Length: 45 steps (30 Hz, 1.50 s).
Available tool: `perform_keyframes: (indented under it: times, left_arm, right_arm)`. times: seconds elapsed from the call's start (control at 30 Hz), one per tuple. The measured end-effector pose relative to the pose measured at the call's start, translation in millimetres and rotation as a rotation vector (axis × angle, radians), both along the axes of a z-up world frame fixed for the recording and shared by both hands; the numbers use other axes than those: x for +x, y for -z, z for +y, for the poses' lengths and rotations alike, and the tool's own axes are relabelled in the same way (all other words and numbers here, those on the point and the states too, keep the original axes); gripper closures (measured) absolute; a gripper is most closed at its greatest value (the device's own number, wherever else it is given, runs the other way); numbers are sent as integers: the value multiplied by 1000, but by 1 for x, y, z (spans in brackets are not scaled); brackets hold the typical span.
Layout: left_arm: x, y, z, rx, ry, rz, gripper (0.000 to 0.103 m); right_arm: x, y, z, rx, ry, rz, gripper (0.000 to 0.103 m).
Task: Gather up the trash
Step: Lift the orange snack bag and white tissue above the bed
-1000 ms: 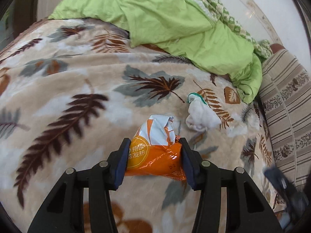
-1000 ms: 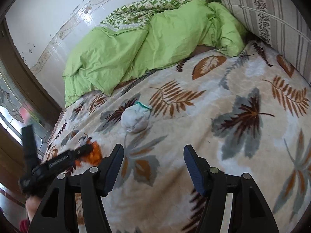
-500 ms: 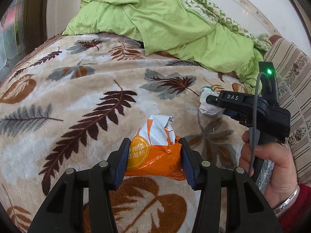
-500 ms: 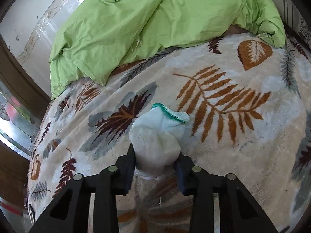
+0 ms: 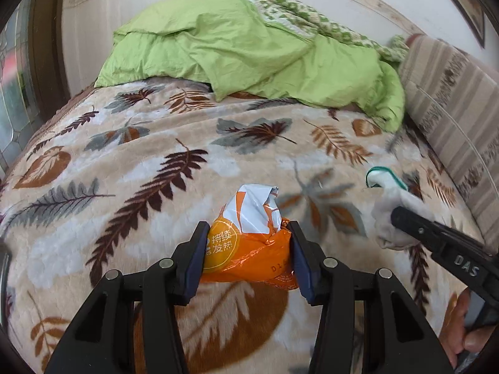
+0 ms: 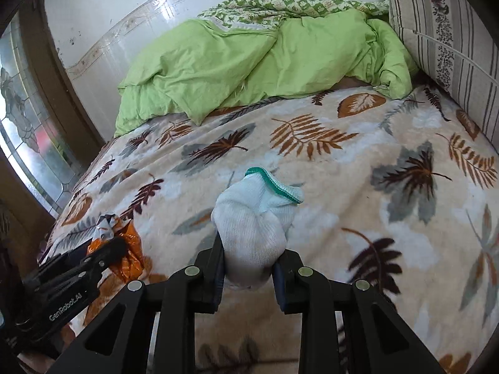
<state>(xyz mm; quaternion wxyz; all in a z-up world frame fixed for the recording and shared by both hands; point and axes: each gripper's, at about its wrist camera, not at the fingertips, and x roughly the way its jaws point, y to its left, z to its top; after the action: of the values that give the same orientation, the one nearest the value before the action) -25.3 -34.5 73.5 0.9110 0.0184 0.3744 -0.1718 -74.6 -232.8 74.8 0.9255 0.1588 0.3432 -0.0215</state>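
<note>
An orange and white crumpled snack wrapper (image 5: 246,249) sits between the blue pads of my left gripper (image 5: 248,233), which is shut on it just above the blanket. In the right wrist view the same wrapper (image 6: 129,249) shows at the lower left in that gripper. A white sock with a green cuff (image 6: 252,221) stands between the pads of my right gripper (image 6: 251,252). Its jaws are closing and the pads press into the sock's sides. From the left wrist view the sock (image 5: 389,199) hangs at the tip of the right gripper (image 5: 399,216).
The bed carries a beige leaf-patterned blanket (image 5: 156,162). A rumpled green quilt (image 6: 249,62) lies along the far wall. A striped cushion (image 6: 452,46) stands at the right, a stained-glass window (image 6: 28,143) at the left. A hand (image 5: 467,336) holds the right gripper's handle.
My right gripper went from open and short of the sock to closed around it, then drew back with it. The left gripper pulled back, still holding the wrapper.
</note>
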Motion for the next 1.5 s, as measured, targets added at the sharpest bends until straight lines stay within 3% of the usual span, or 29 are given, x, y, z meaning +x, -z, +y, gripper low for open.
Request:
perform_keyframes:
  times: [0.23,0.47,0.67,1.5]
  left_arm:
    - [-66,-1,10,72,22,-53,54]
    - [-96,3,12,134,3,-110,54]
    - [-100,4,10,170,-5,-152,54]
    - [-88,14,10,170,-1,-111,54]
  right_arm:
    - [-70,-3,22,-44,-3,-41,76]
    - [-96,-2,41,-102,-17,-70,76]
    - [-106,-3,46,-155,-12,-92,76]
    - [-104,1,37,-134,5,-75,76]
